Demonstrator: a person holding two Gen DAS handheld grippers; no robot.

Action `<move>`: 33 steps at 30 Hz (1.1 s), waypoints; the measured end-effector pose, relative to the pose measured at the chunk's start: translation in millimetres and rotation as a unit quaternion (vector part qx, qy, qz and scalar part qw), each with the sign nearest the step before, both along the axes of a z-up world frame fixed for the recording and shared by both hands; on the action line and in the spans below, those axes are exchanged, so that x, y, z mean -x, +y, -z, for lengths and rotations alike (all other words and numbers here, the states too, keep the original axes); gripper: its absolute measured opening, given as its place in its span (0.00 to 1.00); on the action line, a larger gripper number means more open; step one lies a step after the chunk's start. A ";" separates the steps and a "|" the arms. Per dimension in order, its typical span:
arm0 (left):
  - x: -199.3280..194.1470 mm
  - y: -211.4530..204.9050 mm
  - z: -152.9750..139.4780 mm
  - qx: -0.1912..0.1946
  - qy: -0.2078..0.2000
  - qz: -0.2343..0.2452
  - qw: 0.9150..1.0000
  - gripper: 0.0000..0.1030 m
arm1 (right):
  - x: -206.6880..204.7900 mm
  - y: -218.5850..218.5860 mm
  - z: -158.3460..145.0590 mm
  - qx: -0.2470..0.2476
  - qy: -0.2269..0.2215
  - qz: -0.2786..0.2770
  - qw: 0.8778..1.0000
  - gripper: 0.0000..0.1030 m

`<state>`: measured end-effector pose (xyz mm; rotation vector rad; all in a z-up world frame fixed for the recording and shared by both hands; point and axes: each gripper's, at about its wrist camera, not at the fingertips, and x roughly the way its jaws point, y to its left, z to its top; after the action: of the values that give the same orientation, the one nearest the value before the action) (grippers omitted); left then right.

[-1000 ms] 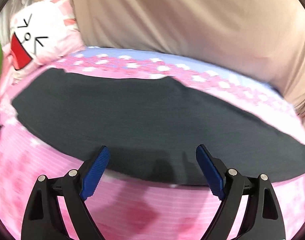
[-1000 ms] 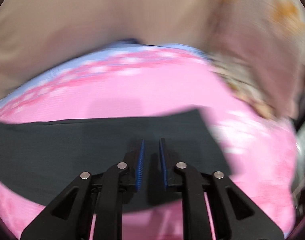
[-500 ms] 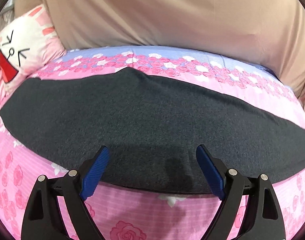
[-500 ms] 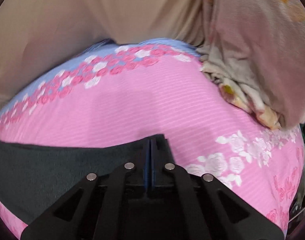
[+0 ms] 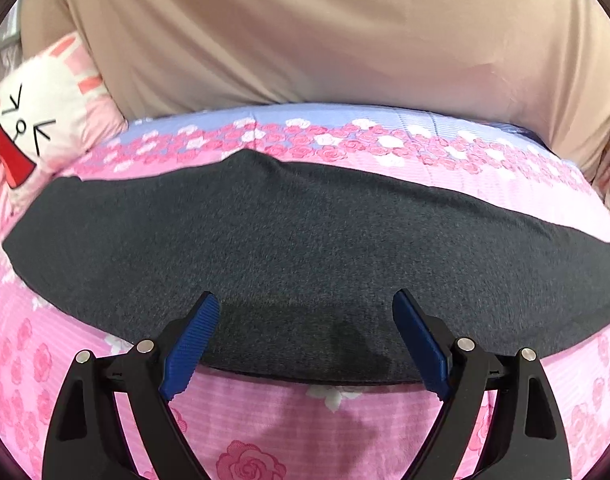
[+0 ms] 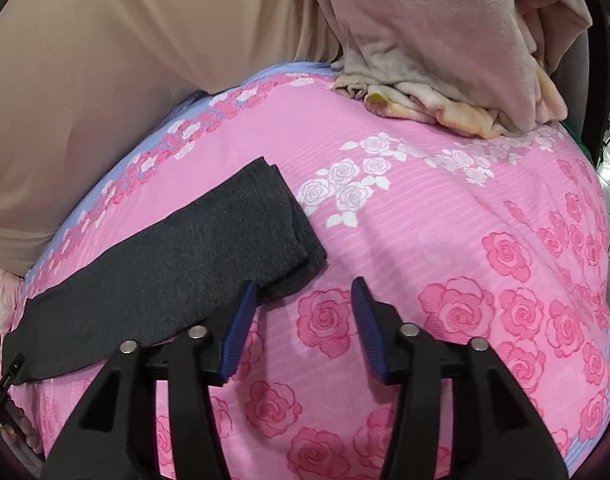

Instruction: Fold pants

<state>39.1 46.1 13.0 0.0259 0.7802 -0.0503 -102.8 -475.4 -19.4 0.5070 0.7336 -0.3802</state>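
Note:
Dark grey pants (image 5: pixel 297 248) lie flat as a long band across the pink rose-print bed sheet (image 5: pixel 337 420). My left gripper (image 5: pixel 305 308) hovers open over their near edge, nothing between its blue pads. In the right wrist view the leg ends of the pants (image 6: pixel 209 252) lie stacked one on the other, reaching up to the right. My right gripper (image 6: pixel 303 292) sits just right of that end, over bare sheet (image 6: pixel 445 240). Its jaws are opening and nothing is between them; the left fingertip is close beside the cloth's corner.
A person in a beige top (image 5: pixel 325 28) stands at the far side of the bed. A white and pink cartoon pillow (image 5: pixel 33 128) lies at the far left. A crumpled beige and pink blanket (image 6: pixel 445 60) is piled at the far right.
My right gripper was shut on the leg end of the pants, then let go and moved right off the cloth, jaws now apart. The left gripper stayed open and shifted a little over the pants.

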 end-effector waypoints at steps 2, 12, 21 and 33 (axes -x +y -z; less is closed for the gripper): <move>1.7 -1.3 -0.8 -0.003 -0.004 0.002 1.000 0.84 | -4.4 -0.4 0.1 -0.016 -0.007 -0.004 1.000 0.58; -2.9 13.1 0.2 0.039 0.010 -0.005 0.999 0.84 | -30.2 17.8 -9.7 -0.025 -0.034 0.002 0.999 0.11; -5.1 7.9 2.3 0.037 0.020 0.010 0.999 0.84 | -78.6 157.0 -93.5 0.022 -0.092 -0.145 0.985 0.11; -7.1 41.3 3.3 0.118 0.040 -0.027 0.992 0.84 | -170.5 401.3 -43.9 0.034 -0.009 -0.355 0.934 0.10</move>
<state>46.2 87.4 9.7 -0.2237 0.8495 -0.0919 67.7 -74.1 24.5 0.1535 0.8308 0.2758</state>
